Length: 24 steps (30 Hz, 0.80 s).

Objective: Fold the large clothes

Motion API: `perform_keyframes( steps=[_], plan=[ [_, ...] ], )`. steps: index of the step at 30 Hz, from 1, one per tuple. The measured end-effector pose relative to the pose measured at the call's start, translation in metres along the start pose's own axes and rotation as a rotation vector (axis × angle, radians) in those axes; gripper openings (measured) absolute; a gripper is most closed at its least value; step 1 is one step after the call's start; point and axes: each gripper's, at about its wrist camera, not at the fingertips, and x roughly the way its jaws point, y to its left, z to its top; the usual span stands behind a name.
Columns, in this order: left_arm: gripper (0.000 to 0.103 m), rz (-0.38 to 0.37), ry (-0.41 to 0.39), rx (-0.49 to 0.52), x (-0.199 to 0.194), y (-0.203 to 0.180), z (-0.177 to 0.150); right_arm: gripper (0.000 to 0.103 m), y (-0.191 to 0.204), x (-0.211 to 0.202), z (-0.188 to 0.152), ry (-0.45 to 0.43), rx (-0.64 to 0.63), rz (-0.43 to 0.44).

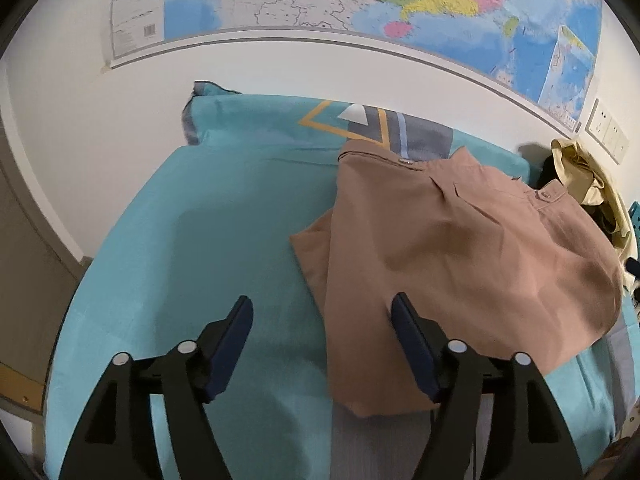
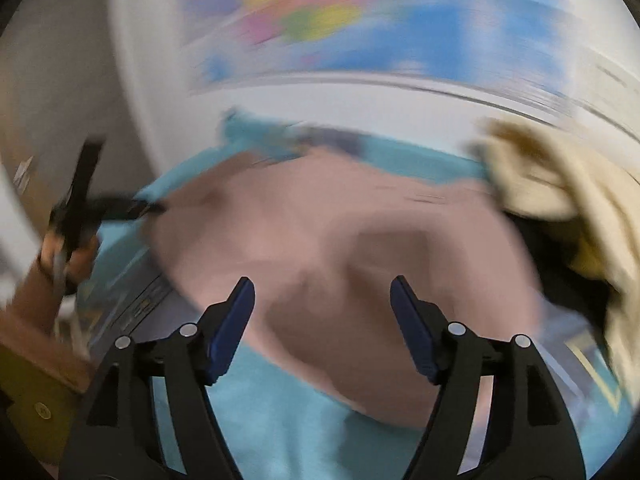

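Note:
A brown pair of trousers [image 1: 460, 248] lies folded on the teal bed sheet [image 1: 224, 240], with its buttoned waistband toward the wall. My left gripper [image 1: 322, 304] hovers open over the garment's near left edge; its right finger overlaps the cloth and its left finger is over bare sheet. Nothing is pinched. The right wrist view is heavily blurred. In it the same garment [image 2: 320, 220] fills the middle, and my right gripper [image 2: 322, 284] stands open above its near part, holding nothing. At the far left there, a hand [image 2: 60, 256] holds the left gripper [image 2: 136, 208] by the garment's left edge.
A teal pillow [image 1: 280, 128] with a grey and yellow pattern lies against the white wall under a large map [image 1: 360, 8]. A cream garment pile [image 1: 588, 176] over dark cloth sits at the right, below wall sockets [image 1: 608, 132]. A wooden bed frame [image 1: 20, 392] edges the left.

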Motion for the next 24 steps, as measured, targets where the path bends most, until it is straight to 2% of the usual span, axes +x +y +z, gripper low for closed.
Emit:
perform_keyframes(
  steps=[3,9,14,18,21,24],
  plan=[
    [0.071,0.026,-0.005,0.02,-0.006,-0.007,-0.003,0.069,0.044,0.035,0.009,0.04,-0.147,0.04],
    [0.074,0.038,-0.016,0.049,-0.015,-0.019,-0.006,0.071,0.083,0.084,0.022,0.086,-0.252,0.09],
    [0.076,0.028,-0.015,0.067,-0.014,-0.025,-0.011,0.076,0.103,0.098,0.013,0.103,-0.337,0.061],
    [0.077,0.012,-0.004,0.047,-0.013,-0.023,-0.014,0.075,0.114,0.117,0.008,0.129,-0.428,0.027],
    [0.08,-0.019,0.008,0.017,-0.015,-0.016,-0.017,0.067,0.117,0.137,0.004,0.158,-0.471,-0.016],
    [0.08,-0.069,0.025,-0.032,-0.018,-0.007,-0.023,0.05,0.112,0.142,0.009,0.148,-0.432,0.025]
  ],
)
